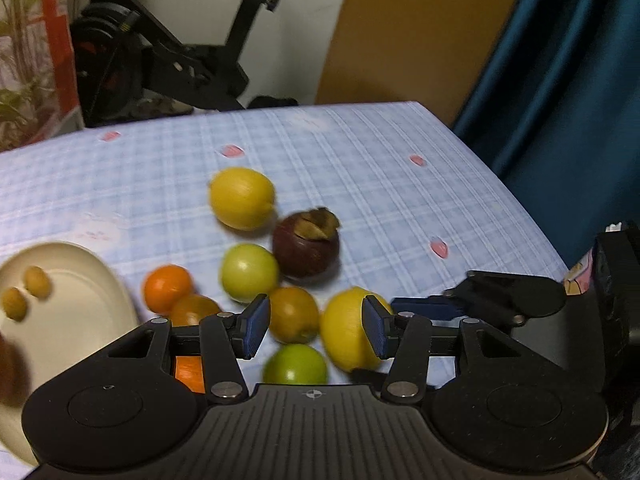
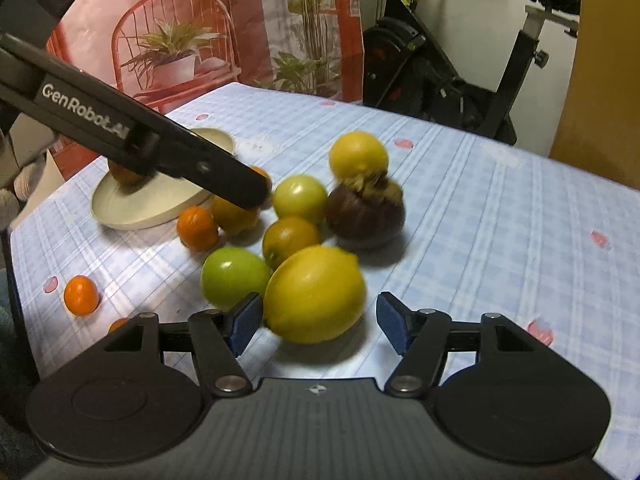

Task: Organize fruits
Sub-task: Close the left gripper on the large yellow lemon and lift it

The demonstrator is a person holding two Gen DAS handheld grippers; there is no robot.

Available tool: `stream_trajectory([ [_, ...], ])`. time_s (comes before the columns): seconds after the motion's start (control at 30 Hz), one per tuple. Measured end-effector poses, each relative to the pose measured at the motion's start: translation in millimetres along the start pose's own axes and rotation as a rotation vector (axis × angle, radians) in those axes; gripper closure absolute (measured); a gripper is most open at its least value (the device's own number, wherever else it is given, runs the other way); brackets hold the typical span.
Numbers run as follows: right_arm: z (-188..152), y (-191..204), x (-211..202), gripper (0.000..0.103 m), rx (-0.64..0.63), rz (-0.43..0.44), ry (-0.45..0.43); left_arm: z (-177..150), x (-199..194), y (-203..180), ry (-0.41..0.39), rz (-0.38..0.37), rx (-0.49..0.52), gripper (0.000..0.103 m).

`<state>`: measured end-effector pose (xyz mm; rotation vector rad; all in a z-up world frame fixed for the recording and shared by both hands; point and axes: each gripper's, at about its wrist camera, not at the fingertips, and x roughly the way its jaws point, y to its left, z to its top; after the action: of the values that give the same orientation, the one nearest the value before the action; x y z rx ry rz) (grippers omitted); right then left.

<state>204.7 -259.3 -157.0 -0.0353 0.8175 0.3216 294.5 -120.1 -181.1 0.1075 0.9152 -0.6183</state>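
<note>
Step in hand: both grippers reach into the fruit cluster on the checked tablecloth; nothing is lifted yet, judging by how the fruit lies.
Left gripper: jaws apart, gripping nothing; a brownish-orange fruit sits in the gap and the near lemon lies just behind its right pad.
Right gripper: jaws apart and empty; the near lemon lies between the pads, close to the left one, with clear space at the right one.
Plate: cream, at 9 o'clock of the cluster, already holding two small yellow fruits.
Next move: each gripper likely needs to settle over one fruit, close, then carry it toward the plate.
In the way: the green fruit touches the lemon at its 9 o'clock, and the mangosteen with a second lemon crowds 12 o'clock, so neighbours may roll.
Strays: a small orange lies apart at 9 o'clock.
Risk: the two grippers are converging on adjoining fruit and may collide.
</note>
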Motion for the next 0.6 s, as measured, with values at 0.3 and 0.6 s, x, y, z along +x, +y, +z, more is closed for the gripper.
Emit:
stream_trajectory([
  [0.3,-4,-7,6,0.037,0.063,0.012,-0.033,-3,30,-17,0.050,-0.022,0.032,0.050],
  [0.6,-8,-9,11,0.038,0.086,0.033,-0.044,-6,43,-25,0.081,-0.041,0.054,0.050],
])
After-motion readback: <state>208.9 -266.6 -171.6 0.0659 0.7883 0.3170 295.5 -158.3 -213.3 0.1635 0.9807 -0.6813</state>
